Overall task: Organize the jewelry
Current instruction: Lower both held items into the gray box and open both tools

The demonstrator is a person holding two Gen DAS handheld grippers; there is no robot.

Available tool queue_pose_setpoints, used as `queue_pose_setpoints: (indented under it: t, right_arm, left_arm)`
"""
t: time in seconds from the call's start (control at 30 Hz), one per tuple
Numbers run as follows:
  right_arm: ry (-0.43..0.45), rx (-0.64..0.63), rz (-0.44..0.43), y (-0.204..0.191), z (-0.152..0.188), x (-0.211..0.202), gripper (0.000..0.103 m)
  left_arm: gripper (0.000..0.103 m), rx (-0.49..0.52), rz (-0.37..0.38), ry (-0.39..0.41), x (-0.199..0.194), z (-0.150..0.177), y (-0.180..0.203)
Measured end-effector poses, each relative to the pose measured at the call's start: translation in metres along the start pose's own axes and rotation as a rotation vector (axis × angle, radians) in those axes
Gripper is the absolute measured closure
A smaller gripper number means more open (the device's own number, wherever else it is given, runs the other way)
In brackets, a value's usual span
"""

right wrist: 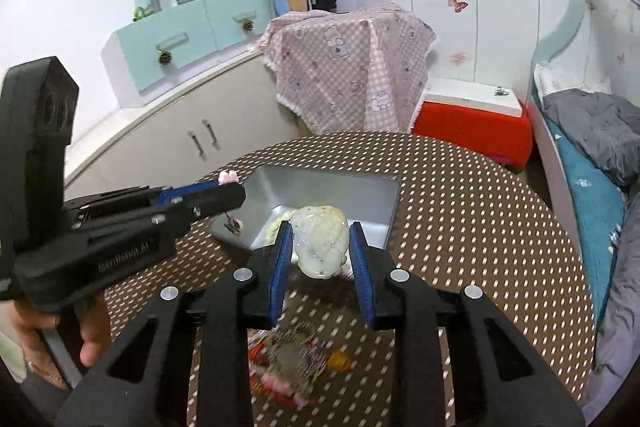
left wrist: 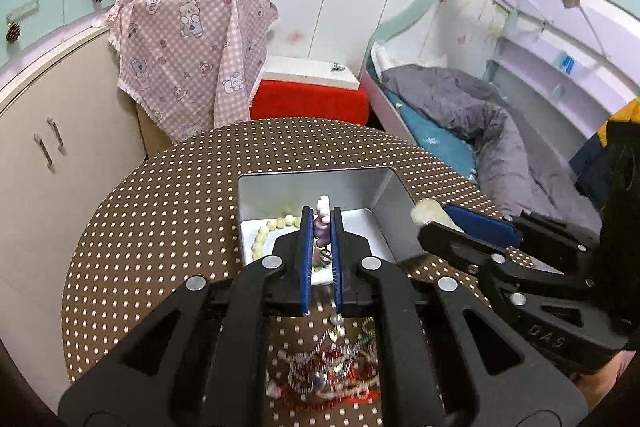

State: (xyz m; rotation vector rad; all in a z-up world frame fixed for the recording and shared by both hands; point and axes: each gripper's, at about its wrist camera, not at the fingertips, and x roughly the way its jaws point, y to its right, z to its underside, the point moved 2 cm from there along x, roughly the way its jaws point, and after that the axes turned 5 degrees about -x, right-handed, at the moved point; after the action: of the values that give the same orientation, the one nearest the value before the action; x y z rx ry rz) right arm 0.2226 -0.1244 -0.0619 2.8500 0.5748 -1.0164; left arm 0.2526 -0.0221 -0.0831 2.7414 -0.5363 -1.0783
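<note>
Over the metal box (left wrist: 380, 195), left gripper (left wrist: 321, 227) clenched on a pink charm (left wrist: 322, 217), right gripper (right wrist: 320, 247) grasping a pale jade pendant (right wrist: 320, 239); mid-deposit, next lower and release inside.

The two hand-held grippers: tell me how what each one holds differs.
The left hand-held gripper pinches a small pink-and-white charm, its fingers nearly together. The right hand-held gripper holds a much bigger pale green carved stone, its fingers set far wider apart. The charm is slim and upright; the stone is broad and lumpy. Both hang over the metal tin.
</note>
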Motion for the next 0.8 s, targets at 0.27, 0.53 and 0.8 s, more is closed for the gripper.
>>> queue_pose_setpoints:
  t: [0.27, 0.53, 0.8]
  right_arm:
    - [-0.047, -0.024, 0.034, 0.000, 0.001, 0.030, 0.076]
    - [-0.063, -0.029, 0.034, -0.002, 0.005, 0.038, 0.076]
    - [-0.061, -0.010, 0.020, 0.001, 0.009, 0.039, 0.076]
  left_arm:
    - [0.094, 0.002, -0.013, -0.047, 0.016, 0.008, 0.001]
    - [0.094, 0.010, -0.037, -0.076, 0.026, 0.011, 0.000]
    - [0.094, -0.008, -0.032, -0.095, 0.031, 0.012, -0.004]
